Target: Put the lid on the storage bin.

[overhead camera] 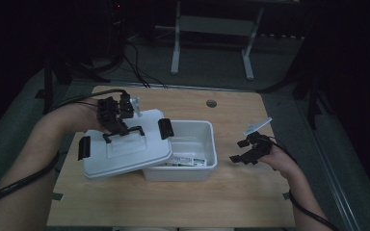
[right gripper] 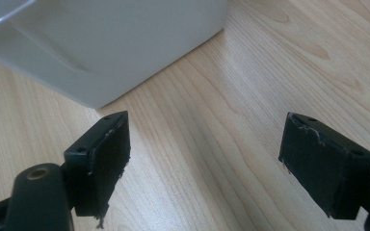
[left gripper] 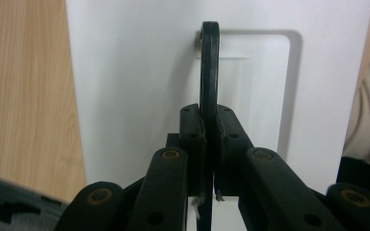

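Under lid [overhead camera: 125,149]: box [overhead camera: 192,144] half hidden (contents unclear).

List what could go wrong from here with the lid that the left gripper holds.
1. The left gripper pinches only the thin black handle of the white plastic lid, so the lid may swing or slip.
2. The lid overlaps the open white plastic box; it could knock the rim and shift the box.
3. The right gripper hangs open beside the box, not steadying it.
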Demonstrator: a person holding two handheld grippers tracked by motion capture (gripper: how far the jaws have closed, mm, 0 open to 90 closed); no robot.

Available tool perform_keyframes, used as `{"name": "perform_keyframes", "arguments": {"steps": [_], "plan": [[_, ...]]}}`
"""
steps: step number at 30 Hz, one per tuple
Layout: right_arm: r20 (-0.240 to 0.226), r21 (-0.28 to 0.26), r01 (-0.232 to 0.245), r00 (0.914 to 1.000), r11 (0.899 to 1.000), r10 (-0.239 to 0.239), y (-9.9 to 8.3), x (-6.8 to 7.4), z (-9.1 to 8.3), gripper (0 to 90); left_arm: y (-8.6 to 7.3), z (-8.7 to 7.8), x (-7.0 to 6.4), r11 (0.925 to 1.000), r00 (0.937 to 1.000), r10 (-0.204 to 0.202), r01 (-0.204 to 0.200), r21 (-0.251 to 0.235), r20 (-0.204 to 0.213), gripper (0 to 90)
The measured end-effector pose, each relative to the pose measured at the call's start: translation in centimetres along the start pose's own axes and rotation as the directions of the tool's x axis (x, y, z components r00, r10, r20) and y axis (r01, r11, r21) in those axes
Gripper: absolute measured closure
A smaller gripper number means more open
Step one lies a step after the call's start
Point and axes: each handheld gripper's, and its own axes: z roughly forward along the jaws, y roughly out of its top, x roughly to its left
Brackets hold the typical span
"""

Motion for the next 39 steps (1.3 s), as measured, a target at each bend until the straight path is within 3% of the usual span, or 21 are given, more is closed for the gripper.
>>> {"name": "perform_keyframes", "arguments": {"steps": [8,14,17,19,20,33,39], "plan": [[0.011,0.006,0.015,0.9998,1.000,-0.015,0.0,0.3,0.1,17.9,3.5,0.5,-0.2,0.9978,0.9978,0.066,-0.066,0.006,0.010,84.1],[0.013,-0.004,0.019,0.9997,1.000,-0.019,-0.1,0.4,0.1,17.9,5.4,1.1,0.0,0.9972,0.9973,0.073,-0.073,0.018,0.013,84.1],[0.013,0.002,0.018,0.9998,1.000,-0.018,-0.2,0.4,0.1,17.7,6.5,1.3,-0.1,0.9951,0.9950,0.098,-0.099,0.012,0.015,84.1],[0.012,0.002,0.018,0.9998,1.000,-0.018,-0.2,0.4,0.1,17.7,6.5,1.3,-0.1,0.9951,0.9950,0.098,-0.099,0.012,0.015,84.1],[0.013,0.002,0.020,0.9997,1.000,-0.020,-0.3,0.5,0.0,17.7,7.6,1.5,-0.1,0.9936,0.9936,0.113,-0.113,0.008,0.007,84.1],[0.007,0.002,0.022,0.9997,1.000,-0.022,-0.4,0.5,0.1,17.7,11.8,2.8,-0.8,0.9811,0.9813,0.192,-0.192,0.021,0.012,84.1],[0.004,0.002,0.018,0.9998,1.000,-0.018,-0.5,0.5,0.1,17.6,13.0,3.3,-1.1,0.9781,0.9781,0.207,-0.208,0.015,0.019,84.1]]}}
